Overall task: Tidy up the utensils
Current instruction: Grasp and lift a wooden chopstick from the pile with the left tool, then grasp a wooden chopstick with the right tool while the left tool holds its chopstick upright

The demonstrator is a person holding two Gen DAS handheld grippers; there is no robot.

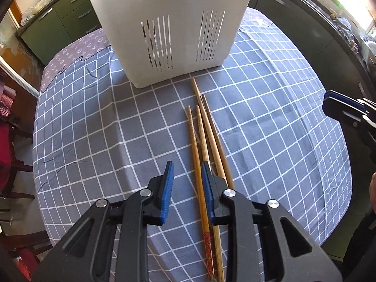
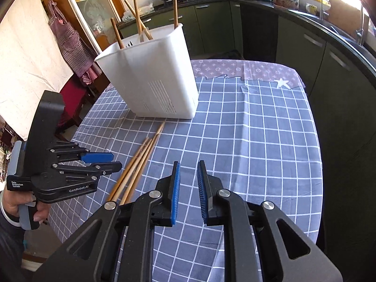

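Four chopsticks (image 1: pixel 206 141) lie before white holder (image 1: pixel 169 23), left fingers (image 1: pixel 168 183) apart.

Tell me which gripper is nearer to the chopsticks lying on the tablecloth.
Left. The left gripper hangs right above the chopsticks, one showing between its fingers. The right gripper hovers off to their side, over bare tablecloth.

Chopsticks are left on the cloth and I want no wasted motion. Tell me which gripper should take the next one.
Left. The left gripper hangs right over the chopsticks, jaws apart around one. The right gripper is over bare tablecloth, off to their side.
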